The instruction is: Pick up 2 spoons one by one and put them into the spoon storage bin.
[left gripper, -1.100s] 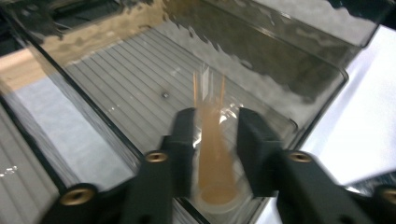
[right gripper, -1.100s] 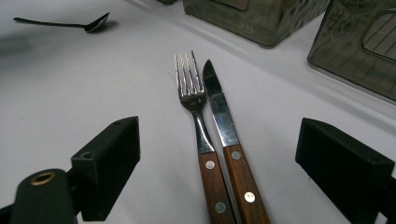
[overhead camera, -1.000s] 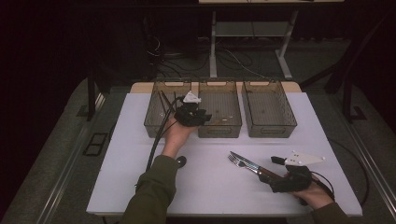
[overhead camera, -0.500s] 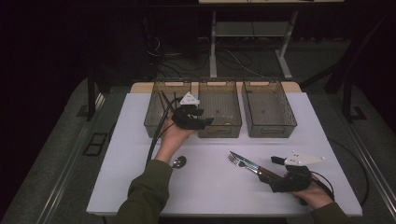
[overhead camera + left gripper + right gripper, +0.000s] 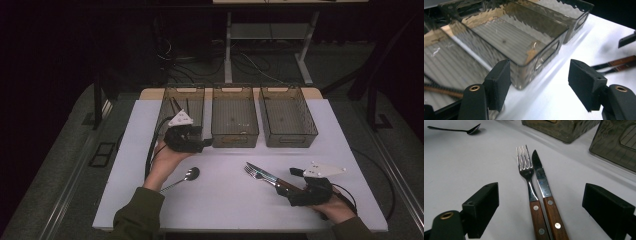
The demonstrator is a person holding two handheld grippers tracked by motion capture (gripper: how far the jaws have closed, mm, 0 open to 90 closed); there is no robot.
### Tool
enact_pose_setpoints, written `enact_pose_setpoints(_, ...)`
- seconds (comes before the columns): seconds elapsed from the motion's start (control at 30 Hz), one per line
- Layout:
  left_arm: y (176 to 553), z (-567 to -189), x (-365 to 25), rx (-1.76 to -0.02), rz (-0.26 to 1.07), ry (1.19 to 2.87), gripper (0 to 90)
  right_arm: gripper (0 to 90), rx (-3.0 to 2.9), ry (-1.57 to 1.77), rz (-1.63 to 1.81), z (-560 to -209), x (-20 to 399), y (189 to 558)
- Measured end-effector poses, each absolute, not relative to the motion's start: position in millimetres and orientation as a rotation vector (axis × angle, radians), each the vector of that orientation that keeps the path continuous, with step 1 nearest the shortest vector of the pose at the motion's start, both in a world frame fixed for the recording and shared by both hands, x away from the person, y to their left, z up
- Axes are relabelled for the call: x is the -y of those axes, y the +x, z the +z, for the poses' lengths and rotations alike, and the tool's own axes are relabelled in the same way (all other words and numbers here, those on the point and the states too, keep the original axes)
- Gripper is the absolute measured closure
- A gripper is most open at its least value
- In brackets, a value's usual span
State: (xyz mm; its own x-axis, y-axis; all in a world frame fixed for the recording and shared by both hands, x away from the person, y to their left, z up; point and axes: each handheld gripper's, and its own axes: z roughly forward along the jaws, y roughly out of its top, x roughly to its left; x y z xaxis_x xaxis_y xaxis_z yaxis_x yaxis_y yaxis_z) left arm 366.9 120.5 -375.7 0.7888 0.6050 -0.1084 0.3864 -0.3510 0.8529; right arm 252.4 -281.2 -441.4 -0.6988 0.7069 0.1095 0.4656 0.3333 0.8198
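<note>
Black-padded and standing apart with nothing between its jaws, the left claw (image 5: pixel 200 145) hovers at the near end of the left smoked-plastic bin (image 5: pixel 181 107), by the corner it shares with the middle smoked-plastic bin (image 5: pixel 235 116); its jaws have just been opening, and its own view looks past the bare pads at the bin walls. Dark, slim utensils lie inside that left bin, so the placing step looks done on this side, and sorting cutlery into the three bins seems to be the work in hand. Nearer the person, a small steel spoon (image 5: pixel 182 178) lies on the white tabletop (image 5: pixel 225 210) below the left hand, untouched. Over at the right, the right claw (image 5: pixel 287 189) rests low on the tabletop with its jaws wide, and between them, unpinched, run the brown handles of a wooden-handled steel fork (image 5: pixel 530 187) and a wooden-handled steel knife (image 5: pixel 544 190), side by side and just touching. The right smoked-plastic bin (image 5: pixel 287 117) appears empty, like the middle one. A likely next move is for the right claw to close on one handle alone, which calls for shifting sideways so the other piece is left behind.
</note>
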Motion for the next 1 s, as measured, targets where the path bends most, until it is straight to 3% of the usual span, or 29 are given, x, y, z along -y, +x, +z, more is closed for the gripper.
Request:
enact_pose_setpoints(0.5, 327.1, -398.7, -161.6, -0.777, 0.281, 2.004, 30.9, 13.4, -2.332, 1.051, 1.301, -440.8, 280.4, 251.4)
enact_pose_setpoints(1.0, 311.0, -421.9, -176.6, -0.74, 0.254, 2.077, 27.5, 12.1, -2.333, 1.026, 1.313, -444.1, 271.9, 255.5)
